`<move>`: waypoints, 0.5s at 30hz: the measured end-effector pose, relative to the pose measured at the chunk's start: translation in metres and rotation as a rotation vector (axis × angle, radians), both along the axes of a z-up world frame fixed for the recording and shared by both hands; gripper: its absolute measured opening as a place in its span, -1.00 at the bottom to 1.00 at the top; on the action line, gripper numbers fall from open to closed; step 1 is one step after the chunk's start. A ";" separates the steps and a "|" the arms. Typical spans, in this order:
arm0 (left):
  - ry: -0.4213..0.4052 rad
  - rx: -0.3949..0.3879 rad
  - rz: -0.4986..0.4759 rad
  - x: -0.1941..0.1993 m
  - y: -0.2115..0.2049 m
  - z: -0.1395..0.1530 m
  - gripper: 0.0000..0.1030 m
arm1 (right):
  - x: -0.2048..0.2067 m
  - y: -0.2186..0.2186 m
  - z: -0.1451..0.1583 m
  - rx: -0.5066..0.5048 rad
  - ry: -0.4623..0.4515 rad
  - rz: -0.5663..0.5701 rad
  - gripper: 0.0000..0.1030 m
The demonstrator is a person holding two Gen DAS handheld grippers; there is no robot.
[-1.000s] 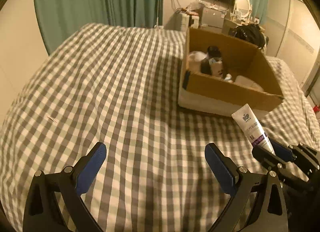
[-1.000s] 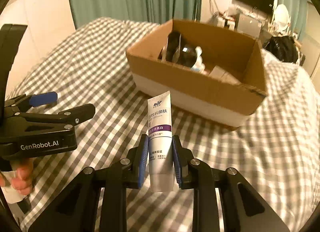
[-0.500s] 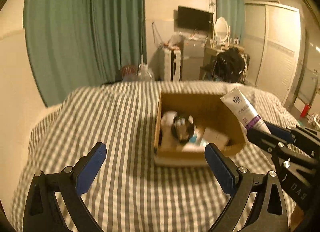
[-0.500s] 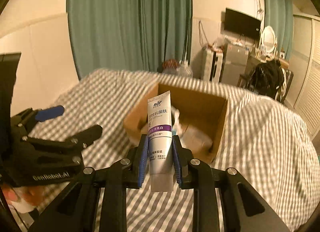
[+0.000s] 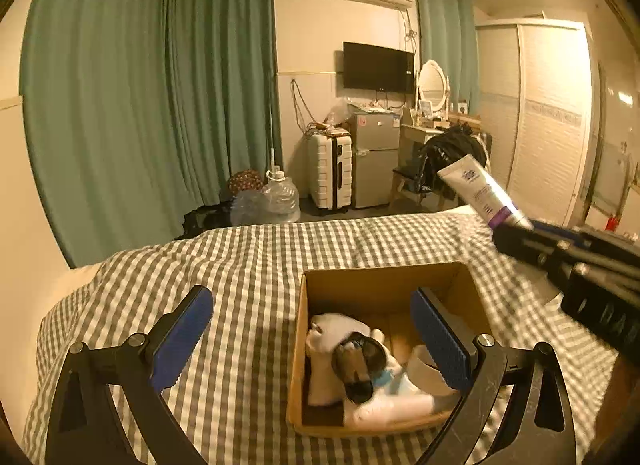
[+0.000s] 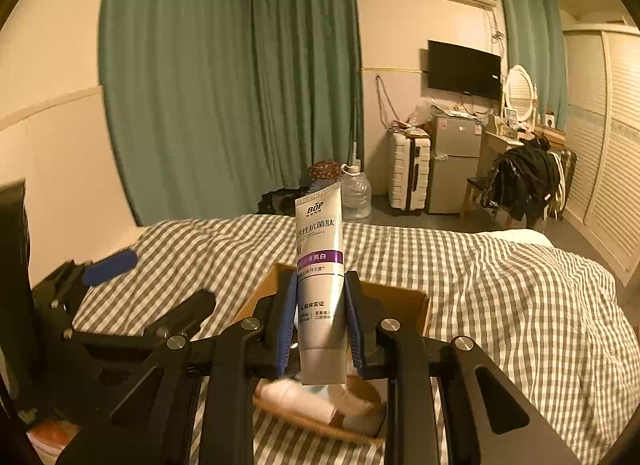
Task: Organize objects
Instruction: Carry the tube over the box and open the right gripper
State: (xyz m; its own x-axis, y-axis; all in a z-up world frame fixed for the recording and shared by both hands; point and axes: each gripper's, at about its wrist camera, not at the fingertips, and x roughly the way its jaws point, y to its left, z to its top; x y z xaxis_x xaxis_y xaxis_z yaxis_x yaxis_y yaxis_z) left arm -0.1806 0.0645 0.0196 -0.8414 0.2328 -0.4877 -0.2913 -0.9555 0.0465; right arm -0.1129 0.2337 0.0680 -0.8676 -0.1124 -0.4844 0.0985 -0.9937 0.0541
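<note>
1. The right gripper (image 6: 320,329) holds its jaws clenched on the toothpaste tube (image 6: 320,265), upright above the cardboard box (image 5: 384,285).
2. The left gripper (image 5: 312,341) hangs with jaws released, empty, over the box's left side on the bed (image 5: 240,265).

**Two grippers raised, one spread wide, one clamped**

The left gripper (image 5: 312,341) is held level, pointing forward, its two blue-padded fingers (image 5: 182,335) spread far apart with nothing between them. The right gripper (image 6: 320,329) sits just to its right and a little higher, its fingers pressed in close on a toothpaste tube (image 6: 320,285) that stands up between the pads. From the left side the right gripper's black frame angles in from the right edge, blurred.
</note>
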 end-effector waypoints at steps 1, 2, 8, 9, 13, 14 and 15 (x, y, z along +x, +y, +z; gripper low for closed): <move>-0.001 -0.008 0.001 -0.005 0.002 -0.006 0.97 | -0.009 0.004 -0.004 -0.006 -0.007 -0.009 -0.55; -0.005 -0.021 0.000 -0.012 0.005 -0.014 0.97 | -0.016 0.007 -0.008 -0.012 -0.013 -0.015 -0.55; -0.080 -0.057 -0.024 -0.040 0.017 -0.054 0.97 | -0.057 0.022 -0.052 -0.037 -0.099 -0.041 -0.55; -0.089 -0.063 -0.025 -0.041 0.018 -0.060 0.97 | -0.062 0.024 -0.062 -0.041 -0.119 -0.043 -0.55; -0.113 -0.103 -0.031 -0.046 0.023 -0.076 0.97 | -0.082 0.033 -0.098 -0.052 -0.210 -0.054 -0.55; -0.117 -0.107 -0.030 -0.046 0.023 -0.078 0.97 | -0.086 0.035 -0.106 -0.059 -0.236 -0.052 -0.55; -0.121 -0.111 -0.030 -0.046 0.023 -0.079 0.97 | -0.088 0.037 -0.113 -0.076 -0.262 -0.050 -0.55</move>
State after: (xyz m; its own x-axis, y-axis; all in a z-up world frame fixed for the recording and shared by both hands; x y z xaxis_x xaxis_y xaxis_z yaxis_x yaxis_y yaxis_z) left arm -0.2271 0.0880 -0.0596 -0.7681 0.1963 -0.6094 -0.3298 -0.9372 0.1137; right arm -0.2012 0.2705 -0.0445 -0.7190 -0.1176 -0.6849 0.0226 -0.9890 0.1461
